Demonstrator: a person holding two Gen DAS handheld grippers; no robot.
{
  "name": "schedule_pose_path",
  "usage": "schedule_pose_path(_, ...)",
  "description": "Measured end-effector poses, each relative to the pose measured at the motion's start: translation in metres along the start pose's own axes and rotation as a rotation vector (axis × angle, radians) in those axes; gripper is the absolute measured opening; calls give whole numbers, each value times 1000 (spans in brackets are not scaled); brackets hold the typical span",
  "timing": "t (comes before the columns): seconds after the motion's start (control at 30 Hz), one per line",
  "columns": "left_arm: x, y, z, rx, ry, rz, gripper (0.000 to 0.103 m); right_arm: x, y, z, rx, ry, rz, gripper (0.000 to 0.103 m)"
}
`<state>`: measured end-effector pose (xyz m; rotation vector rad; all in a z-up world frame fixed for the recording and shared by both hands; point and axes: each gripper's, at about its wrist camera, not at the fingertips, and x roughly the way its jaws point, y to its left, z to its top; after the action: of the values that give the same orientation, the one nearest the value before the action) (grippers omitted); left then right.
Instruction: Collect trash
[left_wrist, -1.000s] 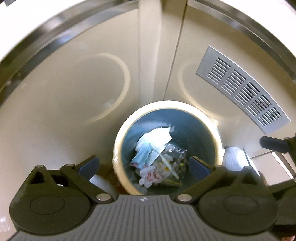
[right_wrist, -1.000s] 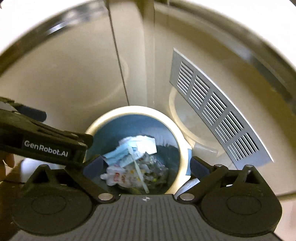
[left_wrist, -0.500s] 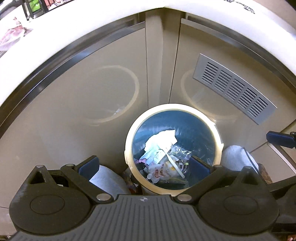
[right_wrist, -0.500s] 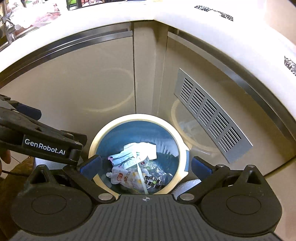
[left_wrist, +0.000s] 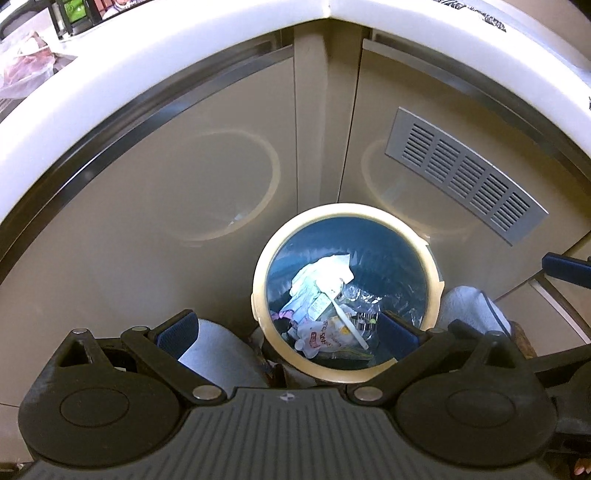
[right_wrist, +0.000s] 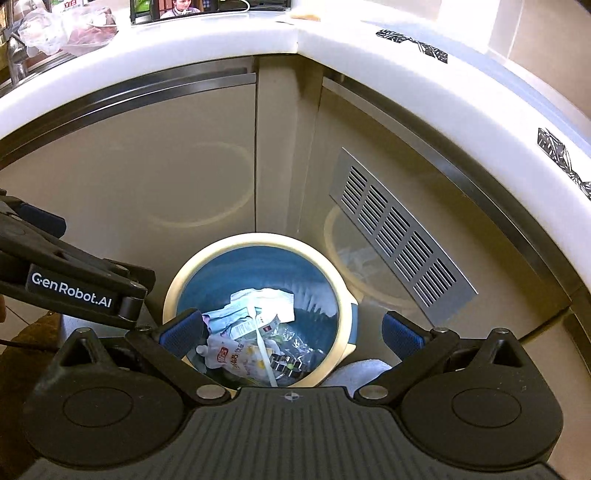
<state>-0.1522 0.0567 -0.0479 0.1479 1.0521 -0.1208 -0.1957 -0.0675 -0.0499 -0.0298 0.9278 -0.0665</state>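
Countertop (right_wrist: 221, 55) shows more now, both empty wide-open claws (left_wrist: 284, 332) (right_wrist: 291, 328) risen above the trash bin (right_wrist: 340, 295)

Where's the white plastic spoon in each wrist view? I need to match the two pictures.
Left wrist: the white plastic spoon lies slanted on the trash inside the bin, lower centre-right.
Right wrist: the spoon lies in the bin, lower centre, handle toward the camera.
Shared landmark: the grey vent grille, up and right of the bin.

Dim, warm light; sharp focus, strong fisheye bending at edges, glare on the countertop (right_wrist: 155, 70).
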Motion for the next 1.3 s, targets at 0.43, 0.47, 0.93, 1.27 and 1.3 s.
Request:
schedule_pose_path(0.43, 32, 9, -6, -36, 130, -39, 103, 16, 4, 1, 1, 70, -8, 103)
schedule_pose_path(0.47, 35, 9, -6, -35, 139, -32, 103, 18, 4, 1, 0, 77, -6, 103)
schedule_pose_path(0.93, 68, 13, -8, -19, 219, -25, 103, 40, 10, 4, -23, 148, -7, 103)
schedule_pose_path(1.27, 73, 10, -7, -20, 234, -8, 103, 41, 10, 6, -32, 149, -1, 103)
schedule_pose_path(1.3, 72, 10, -7, -20, 234, -7, 103, 41, 10, 5, -33, 148, -1, 103)
